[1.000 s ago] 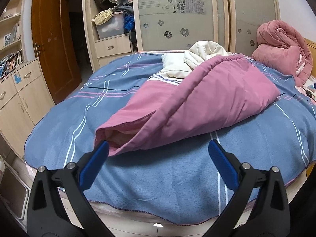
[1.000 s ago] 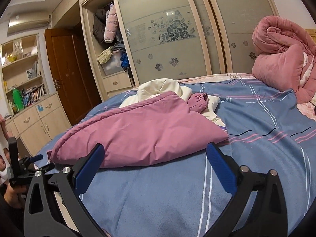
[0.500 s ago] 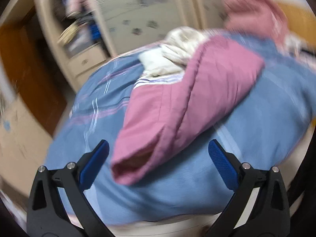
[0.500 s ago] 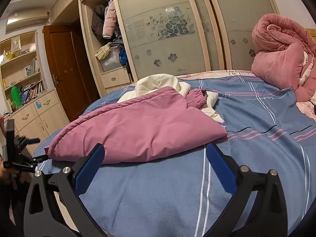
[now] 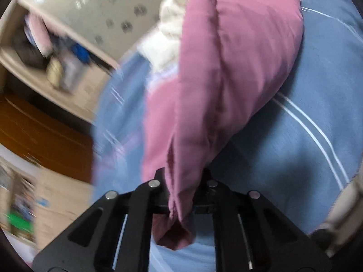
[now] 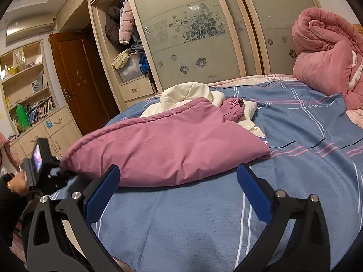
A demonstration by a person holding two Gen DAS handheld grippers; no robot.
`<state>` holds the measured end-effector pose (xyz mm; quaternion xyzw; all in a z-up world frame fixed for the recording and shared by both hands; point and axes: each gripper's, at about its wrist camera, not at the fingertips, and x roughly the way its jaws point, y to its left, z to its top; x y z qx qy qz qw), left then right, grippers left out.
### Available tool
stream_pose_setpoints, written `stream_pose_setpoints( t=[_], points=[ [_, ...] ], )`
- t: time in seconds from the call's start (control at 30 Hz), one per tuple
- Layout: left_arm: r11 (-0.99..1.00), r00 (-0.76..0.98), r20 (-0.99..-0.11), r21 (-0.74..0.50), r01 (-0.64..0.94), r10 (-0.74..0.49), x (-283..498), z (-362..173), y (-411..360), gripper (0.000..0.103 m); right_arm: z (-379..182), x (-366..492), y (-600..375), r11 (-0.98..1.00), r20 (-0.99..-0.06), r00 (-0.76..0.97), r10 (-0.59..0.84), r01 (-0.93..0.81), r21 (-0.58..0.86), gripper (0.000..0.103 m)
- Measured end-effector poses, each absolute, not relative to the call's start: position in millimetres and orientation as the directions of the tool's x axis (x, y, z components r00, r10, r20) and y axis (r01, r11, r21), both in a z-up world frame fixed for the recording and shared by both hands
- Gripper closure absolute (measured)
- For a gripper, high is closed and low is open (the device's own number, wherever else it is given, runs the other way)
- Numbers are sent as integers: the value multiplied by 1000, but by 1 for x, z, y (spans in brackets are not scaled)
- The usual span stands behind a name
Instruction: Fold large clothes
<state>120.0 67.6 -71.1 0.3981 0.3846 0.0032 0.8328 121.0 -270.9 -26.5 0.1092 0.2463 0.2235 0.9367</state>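
**Left gripper clamps the jacket's corner while the right waits open**

The mauve padded jacket lies across the middle of the right wrist frame on the blue striped bedsheet, its elastic cuff resting toward the upper centre against a cream garment. The left gripper, at the bottom centre of its own view, has just been closing, and its jaws now pinch the jacket's near corner, with cloth bunched between them and spilling below. That corner is probably taken because a hem end gives a firm handle for lifting and drawing the fabric over itself. In the right wrist view the same tool shows at the lower left edge, held by a hand. The right gripper stands wide apart and empty low in the frame, above bare sheet just short of the jacket's near edge, seemingly placed to take a second hold.
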Motion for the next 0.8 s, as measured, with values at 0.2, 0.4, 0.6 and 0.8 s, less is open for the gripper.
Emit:
stream_pose_setpoints(
  t=[0.2,0.4,0.6,0.8],
  points=[
    [293,890,-301,934,203,343,140,-33,24,94,-30,135,-271,848,-408,761,505,-348,400,1],
    [-12,962,-80,996,86,263,235,-9,12,93,-40,156,-259,825,-417,741,526,-326,462,1],
    [79,933,-131,991,111,336,383,18,30,93,-53,184,-241,816,-466,700,542,-303,492,1],
    [40,908,-165,986,162,385,497,-55,36,92,-62,187,-235,834,-496,695,520,-289,470,1]
  ],
)
